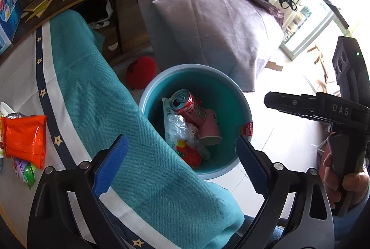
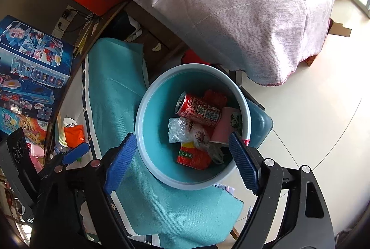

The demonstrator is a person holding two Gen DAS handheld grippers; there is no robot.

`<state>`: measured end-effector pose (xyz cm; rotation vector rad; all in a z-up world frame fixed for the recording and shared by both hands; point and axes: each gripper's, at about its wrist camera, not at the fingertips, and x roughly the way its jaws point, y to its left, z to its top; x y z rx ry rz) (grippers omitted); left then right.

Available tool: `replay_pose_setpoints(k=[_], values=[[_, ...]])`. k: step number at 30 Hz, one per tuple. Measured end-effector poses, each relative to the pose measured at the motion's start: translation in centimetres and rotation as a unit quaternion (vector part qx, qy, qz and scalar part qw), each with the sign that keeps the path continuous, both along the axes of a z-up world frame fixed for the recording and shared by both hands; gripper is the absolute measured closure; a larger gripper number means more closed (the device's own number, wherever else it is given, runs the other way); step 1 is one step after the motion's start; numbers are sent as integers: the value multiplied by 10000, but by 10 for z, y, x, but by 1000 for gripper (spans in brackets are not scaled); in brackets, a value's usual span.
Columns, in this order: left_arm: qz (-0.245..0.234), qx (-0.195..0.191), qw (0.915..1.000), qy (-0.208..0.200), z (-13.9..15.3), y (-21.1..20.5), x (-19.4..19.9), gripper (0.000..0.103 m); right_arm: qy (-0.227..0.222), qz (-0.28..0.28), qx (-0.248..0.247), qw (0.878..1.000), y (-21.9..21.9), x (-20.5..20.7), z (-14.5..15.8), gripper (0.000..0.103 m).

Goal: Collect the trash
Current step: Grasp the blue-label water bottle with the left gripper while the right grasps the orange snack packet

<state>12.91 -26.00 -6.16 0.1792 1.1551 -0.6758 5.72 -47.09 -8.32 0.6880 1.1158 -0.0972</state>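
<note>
A round teal trash bin [image 1: 148,96] [image 2: 148,114] stands on the floor beside the table. It holds a red soda can [image 1: 188,107] [image 2: 198,109], a pink paper cup [image 1: 209,129] [image 2: 222,128], crumpled clear plastic [image 1: 178,128] [image 2: 185,131] and a red wrapper [image 2: 192,156]. My left gripper [image 1: 180,163] is open and empty above the table edge and bin. My right gripper [image 2: 180,161] is open and empty over the bin; its body shows in the left wrist view [image 1: 323,110]. An orange snack packet [image 1: 24,139] [image 2: 74,135] lies on the table.
A teal tablecloth [image 1: 111,110] [image 2: 115,101] with a white and navy star border drapes off the table. A green-lidded item [image 1: 26,171] lies by the orange packet. A grey-purple covered piece of furniture [image 1: 208,24] [image 2: 242,13] stands behind the bin. A blue toy box [image 2: 30,68] is on the left.
</note>
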Motion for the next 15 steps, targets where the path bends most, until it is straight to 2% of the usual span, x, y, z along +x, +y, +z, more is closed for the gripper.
replay_pose_setpoints(k=[6,15], values=[[187,-54,9998,-20,5,36,-5,8,103,184,-12,9998,31,6,1,18],[653,-166,9977,-102,13,105,-10,7,216,602,-68,9979,88,20,5,14]])
